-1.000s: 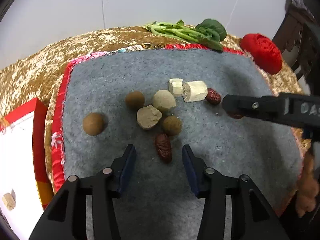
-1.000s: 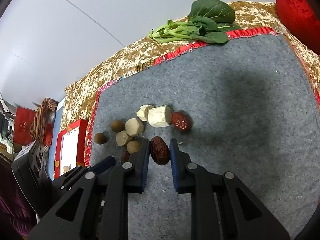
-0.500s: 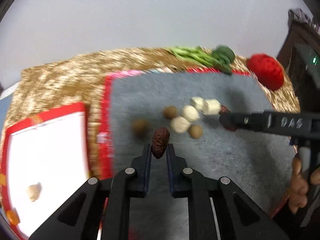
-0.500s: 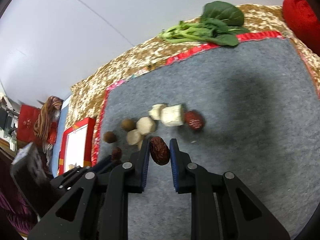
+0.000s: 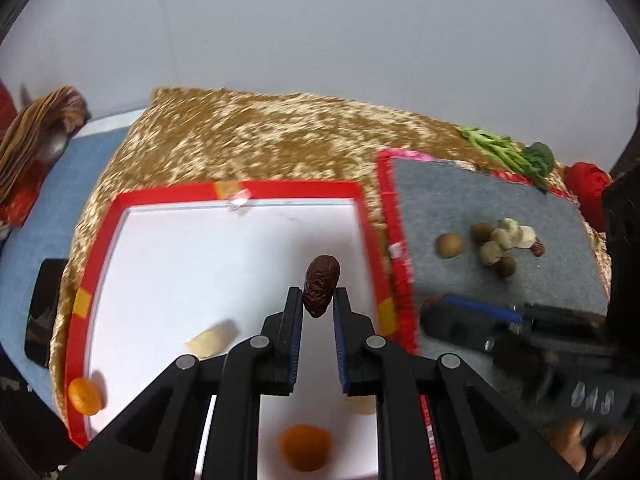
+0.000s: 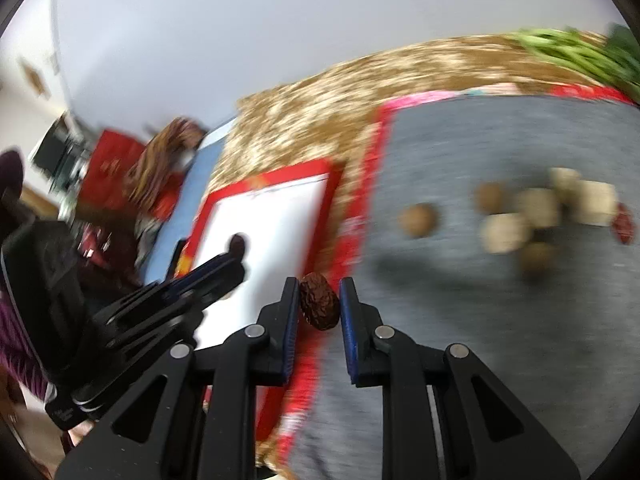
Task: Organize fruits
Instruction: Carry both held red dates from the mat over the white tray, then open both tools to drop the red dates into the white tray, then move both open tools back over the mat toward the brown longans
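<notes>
My left gripper point(image 5: 316, 300) is shut on a dark red date point(image 5: 320, 286) and holds it above the white tray with a red rim point(image 5: 240, 192). My right gripper point(image 6: 319, 292) is shut on another dark red date point(image 6: 319, 306) over the red edge of the grey mat point(image 6: 500, 300), beside the tray point(image 6: 276, 176). On the mat lie several brown round fruits point(image 5: 450, 245), pale chunks point(image 5: 492, 252) and one more red date point(image 5: 539, 248). The tray holds two orange fruits point(image 5: 305, 447) and a pale piece point(image 5: 212, 340).
Green leafy vegetables point(image 5: 508, 152) and a red knitted thing point(image 5: 586, 184) lie at the far right on the gold cloth point(image 5: 260, 140). A black phone point(image 5: 44, 312) lies left of the tray on a blue surface. The right gripper shows in the left wrist view point(image 5: 480, 324).
The left gripper closed on a date on the mat, lifted it and swung left over the tray. The right gripper, holding its date, also moved left toward the tray.
</notes>
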A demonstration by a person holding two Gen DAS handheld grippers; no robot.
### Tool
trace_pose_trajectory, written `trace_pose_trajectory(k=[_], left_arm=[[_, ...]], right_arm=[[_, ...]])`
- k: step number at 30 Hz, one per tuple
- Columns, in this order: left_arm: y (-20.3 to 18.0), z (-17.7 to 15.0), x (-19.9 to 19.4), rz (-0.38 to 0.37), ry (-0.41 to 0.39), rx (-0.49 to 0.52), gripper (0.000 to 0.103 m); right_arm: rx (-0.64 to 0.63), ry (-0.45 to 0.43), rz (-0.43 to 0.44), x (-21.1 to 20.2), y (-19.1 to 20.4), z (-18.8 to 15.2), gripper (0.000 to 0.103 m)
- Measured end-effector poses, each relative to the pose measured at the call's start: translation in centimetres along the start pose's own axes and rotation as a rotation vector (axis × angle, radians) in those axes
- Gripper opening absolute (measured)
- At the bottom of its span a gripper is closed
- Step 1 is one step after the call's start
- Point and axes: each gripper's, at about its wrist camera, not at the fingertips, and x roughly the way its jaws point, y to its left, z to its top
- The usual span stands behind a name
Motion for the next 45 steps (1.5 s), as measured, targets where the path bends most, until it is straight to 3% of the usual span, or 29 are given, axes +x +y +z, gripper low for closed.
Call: trace_pose_trajectory(k=[5,14,15,17,19,21,24,28,38,45], left_arm=[[1.8,-0.6,0.3,0.014,0.031,-0.033,0.013],[3.6,-0.7,1.4,0.041,0.087,-0.125,0.016],[3.9,-0.7,1.5,0.043,0.09,-0.139,0.018],[4.2,-0.7,1.4,0.046,0.084,-0.169,0.037],[4.1,-0.5,1.2,0.059,0.068,-0.175,0.048],[3.7,-0.3,1.2,0.087,0.058,-0.159,0.051],[3.0,-0.1,1.3,0.067,0.052,-0.152,0.051],[0.8,0.3,1.3,0.046,0.037,-0.107,0.051],[-6.0,0.9,1.6,0.011,-0.032,0.092,0.051],[-10.7,0.9,3.3,-0.068,-0.023,0.303,0.05]], right_arm=[[-0.087,0.029,0.045,2.4,3.6,-1.2,0.022],[-0.16,0.089,-0.006,5.1,5.0,-2.7,0.023],[-0.165,0.096,-0.004,5.3,5.0,-2.9,0.023],[-0.173,0.111,-0.008,5.6,5.0,-3.0,0.025],[-0.173,0.118,0.006,5.5,5.0,-3.0,0.035],[-0.177,0.105,0.017,5.0,5.1,-2.9,0.049],[-0.176,0.069,0.02,3.7,4.6,-2.4,0.05],[-0.112,0.02,0.001,1.4,2.2,-1.2,0.05],[0.222,-0.118,-0.045,-6.6,-9.2,1.4,0.05],[0.267,-0.091,-0.093,-7.8,-11.8,1.3,0.05]])
